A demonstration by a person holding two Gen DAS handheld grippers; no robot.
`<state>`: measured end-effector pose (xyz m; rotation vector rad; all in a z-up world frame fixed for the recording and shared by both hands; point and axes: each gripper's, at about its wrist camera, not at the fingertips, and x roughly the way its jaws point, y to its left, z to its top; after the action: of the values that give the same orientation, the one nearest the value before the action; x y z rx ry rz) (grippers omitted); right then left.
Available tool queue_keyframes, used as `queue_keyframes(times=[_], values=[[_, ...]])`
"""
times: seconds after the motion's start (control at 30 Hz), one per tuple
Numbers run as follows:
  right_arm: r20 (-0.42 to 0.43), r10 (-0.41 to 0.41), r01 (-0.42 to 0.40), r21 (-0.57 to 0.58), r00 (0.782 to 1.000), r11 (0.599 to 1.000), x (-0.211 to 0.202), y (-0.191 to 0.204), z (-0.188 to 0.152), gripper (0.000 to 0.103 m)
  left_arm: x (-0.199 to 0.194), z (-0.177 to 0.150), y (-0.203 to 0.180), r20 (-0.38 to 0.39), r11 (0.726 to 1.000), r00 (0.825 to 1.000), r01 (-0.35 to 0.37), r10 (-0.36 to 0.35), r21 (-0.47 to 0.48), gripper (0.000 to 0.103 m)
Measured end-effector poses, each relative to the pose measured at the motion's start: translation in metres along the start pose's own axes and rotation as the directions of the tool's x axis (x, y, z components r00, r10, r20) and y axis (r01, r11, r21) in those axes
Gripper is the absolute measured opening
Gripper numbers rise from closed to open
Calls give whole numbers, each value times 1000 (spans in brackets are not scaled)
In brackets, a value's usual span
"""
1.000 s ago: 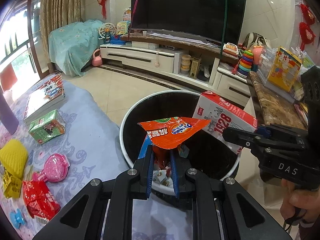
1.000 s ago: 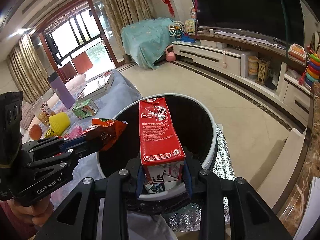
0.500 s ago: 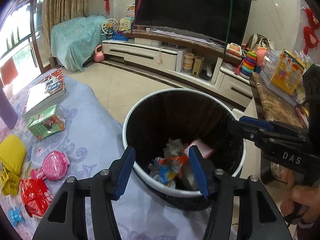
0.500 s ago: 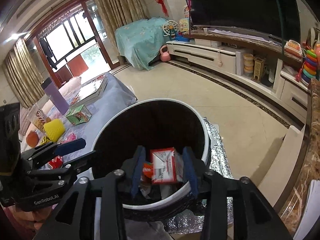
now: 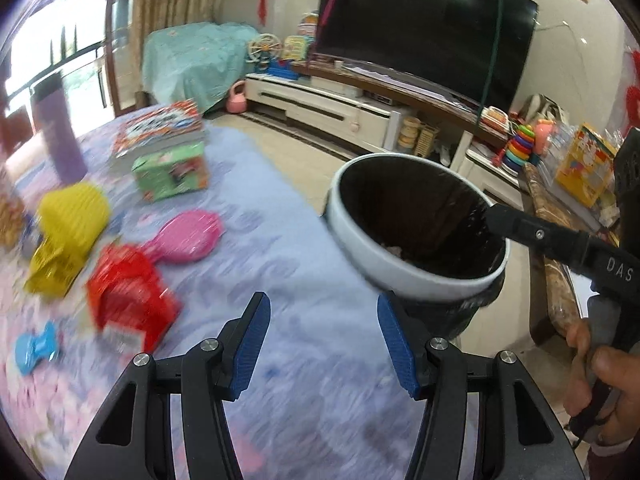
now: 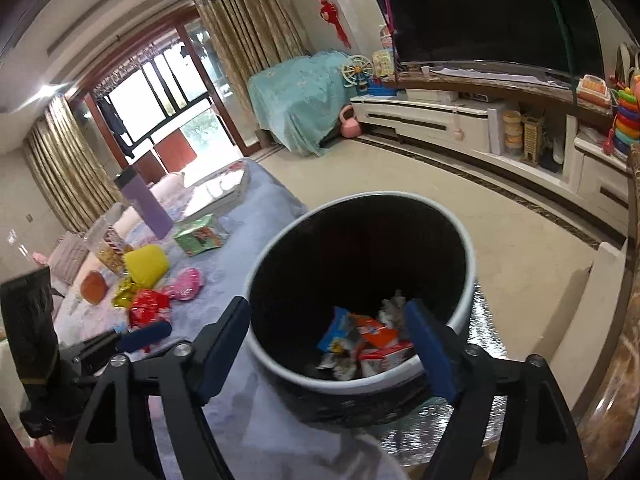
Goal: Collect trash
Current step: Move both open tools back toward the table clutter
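Hovering your right hand-held gripper [image 6: 328,344] over the bin [image 6: 464,248], jaws just opened wide and empty; left hand-held gripper [image 5: 320,336], also open and empty, faces the red wrapper [image 5: 128,296] on the bench [image 5: 280,216].

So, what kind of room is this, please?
Most likely a home living room. A large TV sits on a long low cabinet, curtains frame a glass door, and children's toys stand beside the TV. A bin stands beside a cloth-covered table.
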<state>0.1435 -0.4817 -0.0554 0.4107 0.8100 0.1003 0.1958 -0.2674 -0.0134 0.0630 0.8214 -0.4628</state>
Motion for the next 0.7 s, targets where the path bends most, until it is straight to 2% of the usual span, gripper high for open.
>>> queue_keyframes(times=[0.17, 0.33, 0.7], values=[[-17, 37, -38, -6, 999, 999, 8, 24, -11, 87, -27, -27, 25, 5, 998, 999, -35, 35, -57, 56], [-55, 75, -77, -41, 996, 996, 19, 55, -26, 88, -51, -49, 50, 7, 991, 997, -80, 81, -108, 56], [-120, 138, -150, -99, 983, 984, 41, 113, -47, 89, -96, -76, 111, 6, 957, 984, -174, 181, -234, 56]])
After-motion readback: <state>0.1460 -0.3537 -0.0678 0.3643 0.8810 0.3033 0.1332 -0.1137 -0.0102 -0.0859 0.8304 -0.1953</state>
